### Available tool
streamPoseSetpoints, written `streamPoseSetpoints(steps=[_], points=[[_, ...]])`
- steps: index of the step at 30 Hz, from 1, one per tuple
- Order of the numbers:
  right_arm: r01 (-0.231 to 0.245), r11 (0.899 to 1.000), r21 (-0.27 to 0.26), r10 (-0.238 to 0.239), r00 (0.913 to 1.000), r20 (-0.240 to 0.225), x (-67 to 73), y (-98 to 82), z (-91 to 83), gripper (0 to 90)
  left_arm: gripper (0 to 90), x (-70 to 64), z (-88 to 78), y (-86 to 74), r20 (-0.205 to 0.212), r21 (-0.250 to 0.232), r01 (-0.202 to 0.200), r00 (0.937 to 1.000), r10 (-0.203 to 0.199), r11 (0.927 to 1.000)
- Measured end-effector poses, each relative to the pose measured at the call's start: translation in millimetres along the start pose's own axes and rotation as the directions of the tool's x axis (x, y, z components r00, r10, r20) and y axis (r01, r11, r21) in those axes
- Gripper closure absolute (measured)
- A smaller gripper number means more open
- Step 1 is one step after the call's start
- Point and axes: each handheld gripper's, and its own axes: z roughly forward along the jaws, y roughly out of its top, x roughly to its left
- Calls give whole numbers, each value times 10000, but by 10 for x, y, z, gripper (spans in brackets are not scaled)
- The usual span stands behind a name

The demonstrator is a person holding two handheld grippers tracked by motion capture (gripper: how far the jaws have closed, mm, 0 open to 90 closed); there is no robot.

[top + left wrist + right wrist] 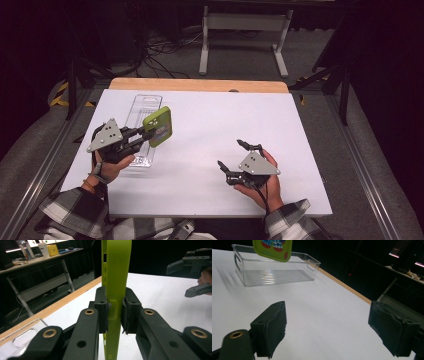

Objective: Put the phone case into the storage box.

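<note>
A lime-green phone case with a printed picture on its back is held in the air at the table's left, above the right edge of a clear plastic tray. My left gripper is shut on it; in the left gripper view the pads clamp the green case edge-on. The case's lower corner hangs over the clear tray in the right gripper view. My right gripper rests at the front right of the table, open, nothing between its jaws.
A white board covers the table, with a wooden strip along its far edge. Metal rails run down both sides. Beyond the table stand a white frame leg and loose cables on the floor.
</note>
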Motion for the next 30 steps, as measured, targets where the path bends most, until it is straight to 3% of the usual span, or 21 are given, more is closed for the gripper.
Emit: streamPoseSetpoints(steps=[11,30], points=[[-25,10000,9,25,10000,-21,-4,-3,5,162,776,87,-68,-8,-208,-54,133,9997,-134,9999],[-22,10000,51,22,10000,-40,-11,-16,17,162,776,353,-270,-61,-919,32,426,9949,-421,9991]])
